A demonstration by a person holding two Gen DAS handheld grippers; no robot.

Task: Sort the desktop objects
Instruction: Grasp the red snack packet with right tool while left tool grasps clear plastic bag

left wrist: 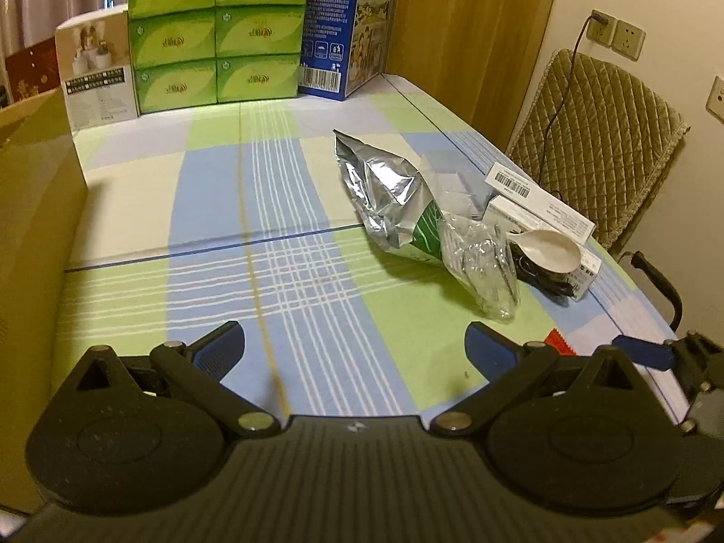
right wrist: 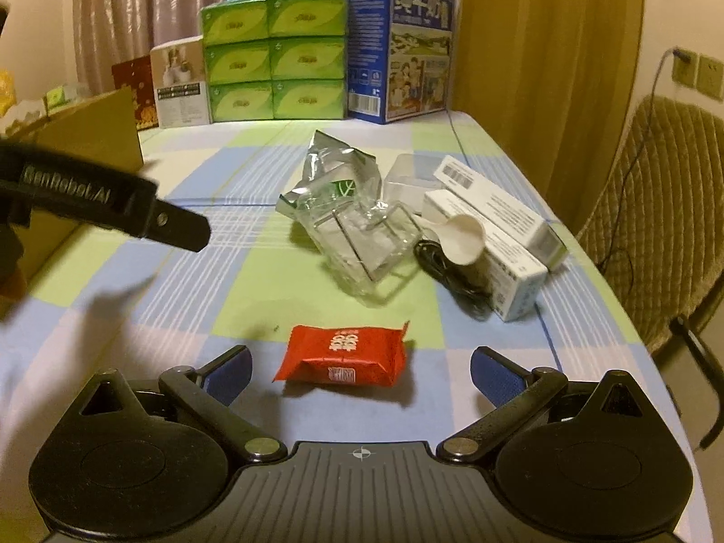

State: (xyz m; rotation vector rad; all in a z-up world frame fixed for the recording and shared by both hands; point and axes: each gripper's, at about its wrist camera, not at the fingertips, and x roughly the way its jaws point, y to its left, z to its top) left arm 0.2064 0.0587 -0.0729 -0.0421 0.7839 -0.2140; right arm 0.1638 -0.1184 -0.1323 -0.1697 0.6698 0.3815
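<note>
The right tool (right wrist: 359, 373) is spread wide with the red packet (right wrist: 346, 355) lying on the desk (right wrist: 280, 294) between its fingers, ungripped; the left tool (left wrist: 355, 346) is also wide and empty over bare cloth. The slick wrapper could skid or crumple out if the fingers close off-centre. The black cable (right wrist: 445, 269) beside the white spoon (right wrist: 464, 237) is half hidden, and the clear plastic (right wrist: 366, 244) is hard to read.

A stack of green tissue boxes (right wrist: 274, 55) stands at the upper middle, a blue milk carton (right wrist: 401, 47) just right of it. A quilted chair (right wrist: 665, 208) sits at the right edge, wall sockets (left wrist: 617, 36) above.
</note>
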